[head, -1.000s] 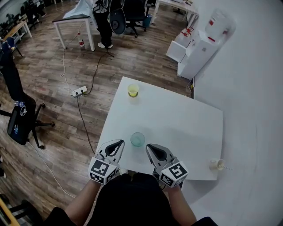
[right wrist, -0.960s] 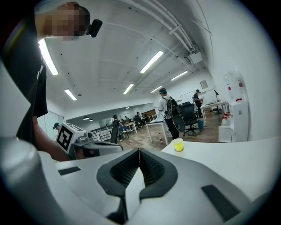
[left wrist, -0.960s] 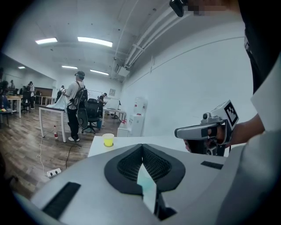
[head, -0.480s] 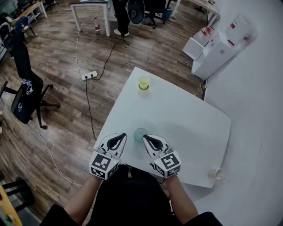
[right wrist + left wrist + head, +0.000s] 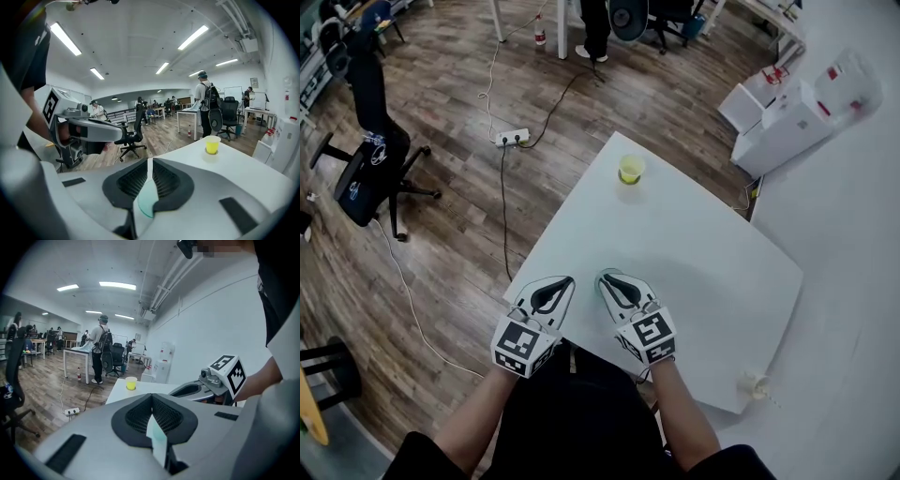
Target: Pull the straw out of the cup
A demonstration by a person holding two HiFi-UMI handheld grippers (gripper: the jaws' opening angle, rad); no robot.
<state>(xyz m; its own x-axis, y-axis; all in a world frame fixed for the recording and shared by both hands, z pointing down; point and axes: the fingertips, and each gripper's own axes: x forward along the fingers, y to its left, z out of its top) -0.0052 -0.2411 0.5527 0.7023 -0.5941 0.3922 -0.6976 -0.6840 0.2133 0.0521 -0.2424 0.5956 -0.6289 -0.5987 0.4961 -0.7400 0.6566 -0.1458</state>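
A small pale cup with a straw (image 5: 757, 383) stands at the white table's (image 5: 703, 253) near right corner, far from both grippers. My left gripper (image 5: 565, 280) and right gripper (image 5: 606, 277) hover side by side at the table's near left edge, both shut with nothing between the jaws. A teal cup (image 5: 143, 202) shows only as a sliver through the slit under the right gripper's (image 5: 148, 161) jaws, and likewise under the left gripper's (image 5: 151, 399) jaws as a pale teal strip (image 5: 157, 439). It is hidden in the head view. A yellow cup (image 5: 631, 169) stands at the far edge.
The yellow cup (image 5: 131, 383) (image 5: 212, 144) is straight ahead of both grippers. A white water dispenser (image 5: 792, 122) stands beyond the table's right side. On the wooden floor to the left are a power strip (image 5: 514, 138) with cables and an office chair (image 5: 366, 178). A person (image 5: 99, 352) stands by a far desk.
Both grippers have moved forward and closer together over the table's near edge. The teal cup, seen between them before, is now covered in the head view.
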